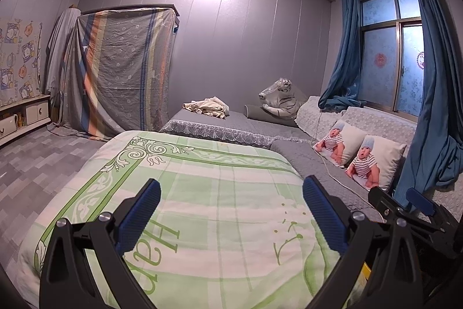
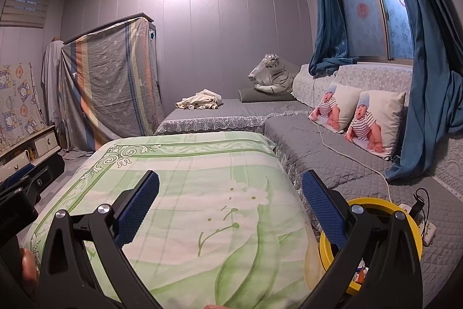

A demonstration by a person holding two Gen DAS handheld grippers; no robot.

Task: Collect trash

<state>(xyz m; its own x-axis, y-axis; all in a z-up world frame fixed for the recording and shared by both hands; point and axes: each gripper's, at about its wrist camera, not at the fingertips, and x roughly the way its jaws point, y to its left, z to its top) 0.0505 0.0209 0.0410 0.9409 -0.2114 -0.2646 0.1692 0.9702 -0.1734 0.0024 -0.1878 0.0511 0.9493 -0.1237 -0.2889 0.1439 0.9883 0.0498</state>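
Observation:
A yellow round bin (image 2: pixel 376 203) stands on the grey mat at the lower right of the right wrist view, partly behind the right finger; scraps of trash (image 2: pixel 361 272) show inside it. My right gripper (image 2: pixel 230 188) is open and empty above a green and white quilt (image 2: pixel 202 207). My left gripper (image 1: pixel 231 196) is open and empty above the same quilt (image 1: pixel 202 207). The right gripper also shows at the right edge of the left wrist view (image 1: pixel 402 201). A sliver of the yellow bin (image 1: pixel 367 270) shows behind the left gripper's right finger.
A grey quilted mattress (image 2: pixel 332 152) runs along the window wall with two baby-print pillows (image 2: pixel 373 123), a white cable (image 2: pixel 347 155) and a power strip (image 2: pixel 428 230). A toy tiger (image 2: pixel 272 74), a crumpled cloth (image 2: pixel 199 102), blue curtains (image 2: pixel 428 77) and a sheet-draped wardrobe (image 2: pixel 113 80) stand beyond.

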